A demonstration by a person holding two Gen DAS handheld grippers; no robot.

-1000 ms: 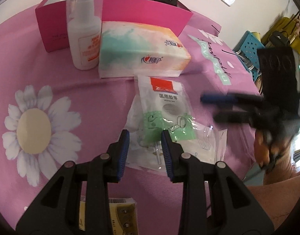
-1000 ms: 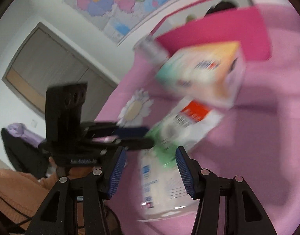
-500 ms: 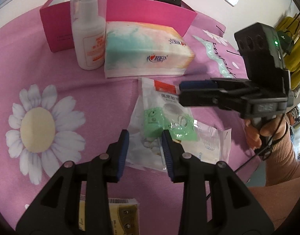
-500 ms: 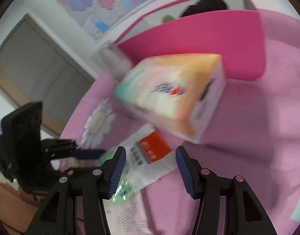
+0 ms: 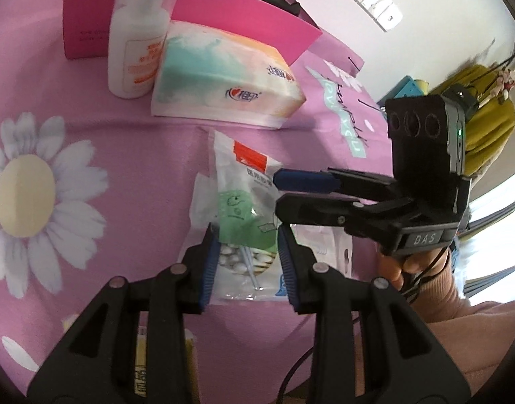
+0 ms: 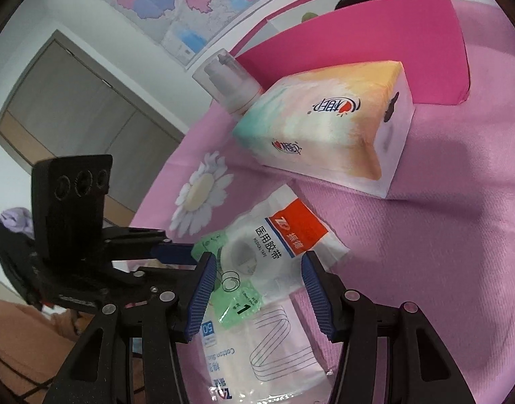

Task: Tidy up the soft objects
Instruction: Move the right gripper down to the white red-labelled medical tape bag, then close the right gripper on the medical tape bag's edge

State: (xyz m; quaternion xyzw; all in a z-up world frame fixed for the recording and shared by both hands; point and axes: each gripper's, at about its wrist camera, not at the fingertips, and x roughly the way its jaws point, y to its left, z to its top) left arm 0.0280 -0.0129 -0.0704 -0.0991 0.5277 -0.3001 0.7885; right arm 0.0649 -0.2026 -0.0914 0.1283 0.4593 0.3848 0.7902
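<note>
Medical tape packet [image 6: 277, 245], clear plastic, red-and-white label, lying on pink cloth [image 6: 442, 252], both grippers' jaws apart above it.

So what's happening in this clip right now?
A person holds a pair of tongs in each hand over a pink tablecloth. Both the left tongs and the right tongs are open and poised over a small pile of plastic packets: medical tape, cotton balls, cotton swabs. Nothing is gripped yet. A tissue pack, a pump bottle and an open pink box sit behind.
</note>
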